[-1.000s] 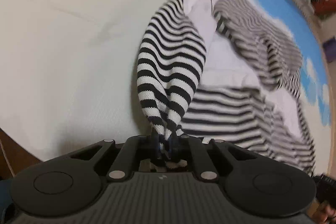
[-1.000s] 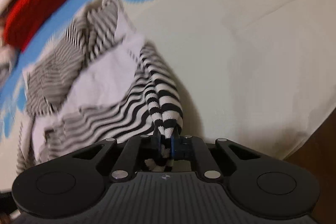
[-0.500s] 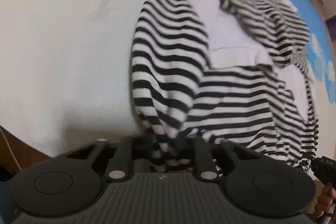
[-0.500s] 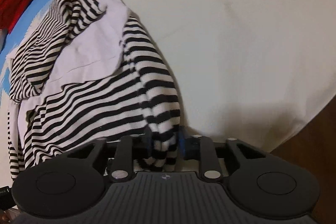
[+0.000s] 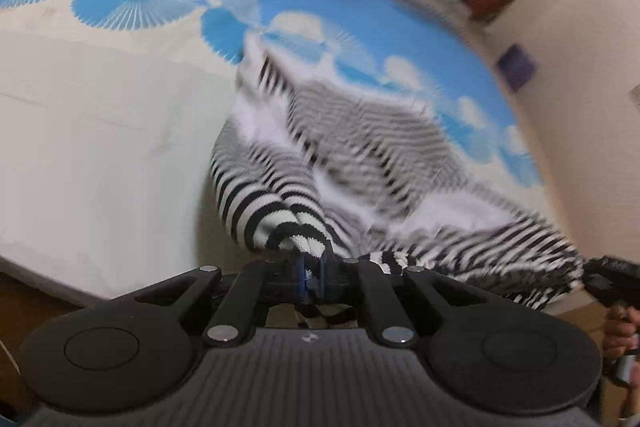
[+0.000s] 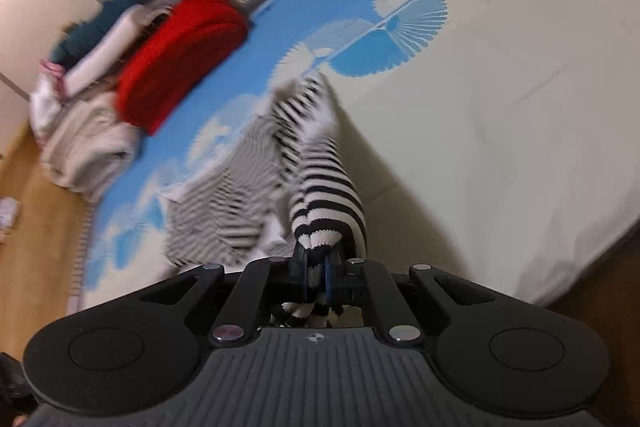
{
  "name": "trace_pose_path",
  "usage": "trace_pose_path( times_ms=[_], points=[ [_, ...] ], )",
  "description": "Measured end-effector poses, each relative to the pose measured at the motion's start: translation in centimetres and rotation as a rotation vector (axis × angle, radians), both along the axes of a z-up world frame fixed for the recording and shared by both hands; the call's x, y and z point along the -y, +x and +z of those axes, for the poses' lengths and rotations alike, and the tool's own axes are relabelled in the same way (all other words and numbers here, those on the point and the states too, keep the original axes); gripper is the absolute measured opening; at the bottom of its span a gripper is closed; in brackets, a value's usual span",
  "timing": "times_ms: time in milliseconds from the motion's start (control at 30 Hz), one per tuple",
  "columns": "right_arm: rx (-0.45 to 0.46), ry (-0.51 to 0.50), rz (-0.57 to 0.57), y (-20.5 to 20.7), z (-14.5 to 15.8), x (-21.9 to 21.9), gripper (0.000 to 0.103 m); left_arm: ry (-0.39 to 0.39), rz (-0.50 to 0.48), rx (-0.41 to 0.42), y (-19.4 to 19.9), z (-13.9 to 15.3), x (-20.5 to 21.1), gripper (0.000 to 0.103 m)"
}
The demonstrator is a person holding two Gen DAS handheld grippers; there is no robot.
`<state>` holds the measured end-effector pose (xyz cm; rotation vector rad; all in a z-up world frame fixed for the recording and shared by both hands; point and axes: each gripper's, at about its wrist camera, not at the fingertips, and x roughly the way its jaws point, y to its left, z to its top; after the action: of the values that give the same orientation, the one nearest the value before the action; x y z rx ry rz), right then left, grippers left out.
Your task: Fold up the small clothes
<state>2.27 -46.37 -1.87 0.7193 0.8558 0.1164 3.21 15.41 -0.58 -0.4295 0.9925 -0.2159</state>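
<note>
My left gripper (image 5: 314,273) pinches one bunched corner of the striped garment (image 5: 360,155), its jaws pressed together on the knit. My right gripper (image 6: 316,277) does the same at another corner, jaws clamped on a gathered fold of the same black-and-white cloth. In the left wrist view the right gripper appears at the far right edge, with a hand (image 5: 622,323) below it, and the cloth spans between the two holds.

I hold two corners so that the garment's edge is stretched between them and its body trails away toward the far side, where it drapes over the bed cover (image 5: 100,131), cream near me and blue-patterned beyond. The far part of the cloth is blurred, so I cannot tell how much of it rests on the cover.

A red folded item (image 6: 180,55) and a pile of pale clothes (image 6: 88,147) lie well apart from the garment at the far edge; I judge these to be set aside from the working area.

The fold itself looks not yet made; I judge this to be the spreading step.
</note>
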Motion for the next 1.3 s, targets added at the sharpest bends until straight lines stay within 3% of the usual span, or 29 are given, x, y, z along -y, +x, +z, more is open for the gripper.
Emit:
trace_pose_path(
  times_ms=[133,233,367,533,633,733,833,900,1033,1167,1300],
  points=[
    [0.027,0.020,0.040,-3.8,3.1,0.2,0.007,-0.036,0.011,0.038,-0.7,1.4,-0.9,0.007],
    [0.052,0.012,0.045,-3.0,4.0,-0.2,0.007,-0.030,0.040,0.032,3.3,0.1,-0.7,0.007],
    [0.021,-0.003,0.006,2.7,2.1,-1.1,0.007,0.010,0.117,-0.045,11.8,-3.9,-0.6,0.007],
    [-0.031,-0.037,-0.012,13.6,-1.7,-2.6,0.007,-0.006,0.176,-0.135,21.0,-9.1,-0.6,0.007],
    [-0.046,-0.061,-0.035,18.7,-3.9,-2.8,0.007,-0.040,0.206,-0.142,23.5,-11.8,-1.0,0.008],
    [-0.027,-0.083,-0.045,21.2,-6.6,-3.4,0.007,-0.086,0.255,-0.183,24.5,-13.2,-1.5,0.014],
    [-0.074,-0.062,-0.098,22.6,-8.2,-3.5,0.016,-0.183,0.286,-0.165,25.3,-13.2,-2.2,0.025],
    [-0.030,-0.036,-0.128,23.3,-7.8,-3.2,0.022,-0.204,0.282,-0.109,25.0,-12.0,-2.5,0.032],
    [0.104,-0.122,-0.161,22.9,-5.5,-2.9,0.036,-0.259,0.287,0.039,23.5,-9.4,-3.2,0.039],
    [0.176,-0.113,-0.118,21.6,-4.4,-2.4,0.042,-0.142,0.202,0.076,22.2,-8.3,-2.6,0.042],
    [0.164,-0.254,0.109,20.7,-5.2,-5.2,0.046,0.020,0.104,0.052,21.2,-9.0,-0.4,0.045]
  ],
)
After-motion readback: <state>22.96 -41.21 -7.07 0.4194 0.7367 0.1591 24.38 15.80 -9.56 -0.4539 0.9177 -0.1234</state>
